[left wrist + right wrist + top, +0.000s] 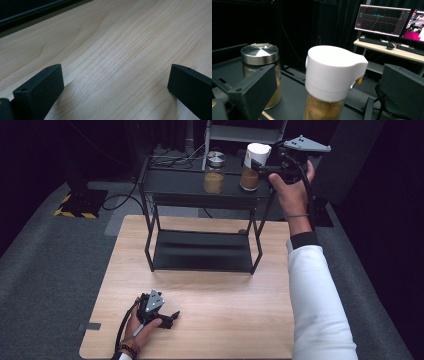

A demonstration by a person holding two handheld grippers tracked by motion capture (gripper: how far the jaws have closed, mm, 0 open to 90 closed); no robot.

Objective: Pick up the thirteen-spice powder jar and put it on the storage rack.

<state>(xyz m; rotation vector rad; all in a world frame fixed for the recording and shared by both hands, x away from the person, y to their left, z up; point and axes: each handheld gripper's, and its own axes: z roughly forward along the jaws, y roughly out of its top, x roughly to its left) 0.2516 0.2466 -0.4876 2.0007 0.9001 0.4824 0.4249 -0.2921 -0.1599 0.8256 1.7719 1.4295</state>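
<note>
- Reaching across the table (200, 300) to the top of the black rack (200, 185), with the right gripper (261, 166) level with the white-capped jar (252, 167).
- Spread wide either side of that jar's cap (333, 72) in the right gripper view, jaws not touching it (apparently lined up for a grasp, or just let go; cannot tell which).
- Standing on the rack's top shelf, near its right end, with brown powder inside.
- Set beside it to the left, apart: a second jar (214, 172), steel-lidded, same brown fill.
- Parked low at the table's near edge, left gripper (167, 319) resting in the hand, likely kept out of the way while the right arm works.
- Held open too, with bare wood between the jaws in the left gripper view.
- Left empty: the rack's lower shelf (202, 251), a possible spot for a jar.
- Glowing beyond the rack in the right gripper view, monitors (382, 20) on a desk.
</note>
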